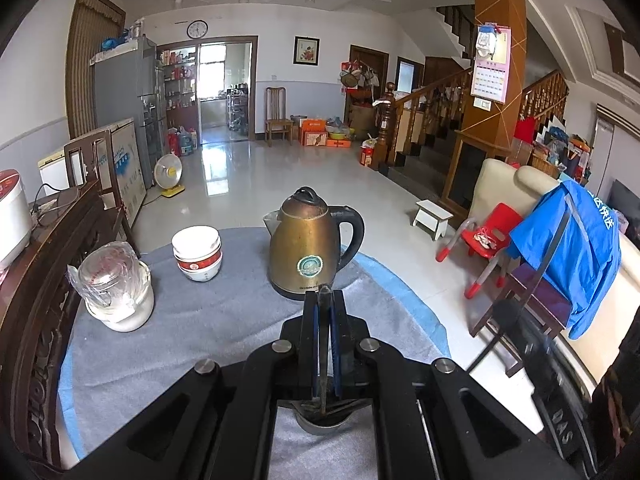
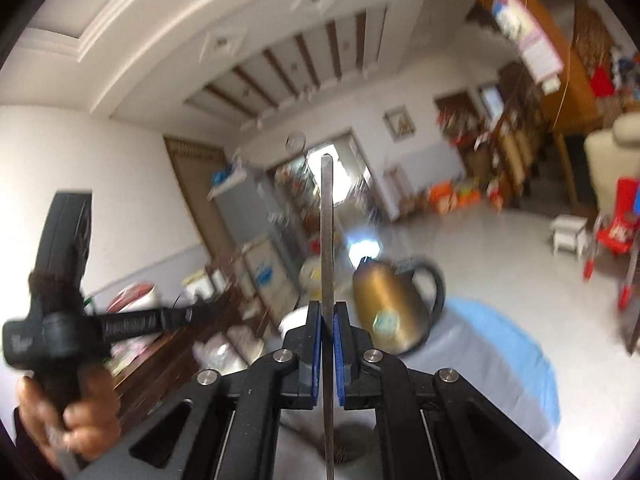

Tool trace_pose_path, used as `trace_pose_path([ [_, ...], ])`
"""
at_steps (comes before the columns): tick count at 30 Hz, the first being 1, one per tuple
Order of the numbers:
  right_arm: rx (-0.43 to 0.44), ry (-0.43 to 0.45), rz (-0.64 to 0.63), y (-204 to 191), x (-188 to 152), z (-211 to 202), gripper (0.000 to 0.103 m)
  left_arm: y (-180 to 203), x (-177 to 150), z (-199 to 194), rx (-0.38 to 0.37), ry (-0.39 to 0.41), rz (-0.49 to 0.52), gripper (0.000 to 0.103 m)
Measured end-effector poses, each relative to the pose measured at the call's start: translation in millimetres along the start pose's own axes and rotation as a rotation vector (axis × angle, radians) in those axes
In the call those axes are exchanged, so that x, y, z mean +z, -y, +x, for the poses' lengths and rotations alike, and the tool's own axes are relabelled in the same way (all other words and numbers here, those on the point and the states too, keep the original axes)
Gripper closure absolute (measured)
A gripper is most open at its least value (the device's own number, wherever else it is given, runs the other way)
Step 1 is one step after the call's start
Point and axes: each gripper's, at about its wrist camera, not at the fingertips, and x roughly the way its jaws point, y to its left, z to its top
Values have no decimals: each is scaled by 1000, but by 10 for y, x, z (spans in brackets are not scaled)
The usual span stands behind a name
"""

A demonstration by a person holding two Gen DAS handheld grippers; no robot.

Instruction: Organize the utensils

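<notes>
Right gripper (image 2: 328,312) pinching a thin flat metal utensil handle (image 2: 327,232) upright between its blue pads; left gripper (image 1: 324,296) pressed together above the grey-clothed table (image 1: 200,340).

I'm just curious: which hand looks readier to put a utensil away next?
Probably right: the right gripper is shut on a thin metal utensil. The left gripper is shut near the kettle; what it grips is unclear.

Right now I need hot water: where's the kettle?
Left wrist view: the brass-coloured electric kettle stands mid-table on the grey cloth, just beyond the left gripper, right of the stacked bowls.
</notes>
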Motion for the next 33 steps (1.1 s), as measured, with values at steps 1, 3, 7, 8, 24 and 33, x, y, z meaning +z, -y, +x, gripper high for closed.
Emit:
trace_pose_path([
  [1,-4,28,1,-32,7,24,97,-1,-2,-1,2,5,0,97],
  [3,-27,62,-11,-93,-17,101,97,-5,-10,1,6,12,0,97],
  [7,-54,84,-35,-188,-103,279,97,-23,-27,13,3,33,-4,97],
  [8,-56,82,-39,-210,-133,322,97,-31,-35,17,3,39,-6,97],
  [24,-84,-66,-60,-103,-591,698,97,-202,-322,281,10,10,-71,97],
  [33,-83,-127,-64,-65,-735,704,97,-231,-439,299,25,-13,-74,97],
])
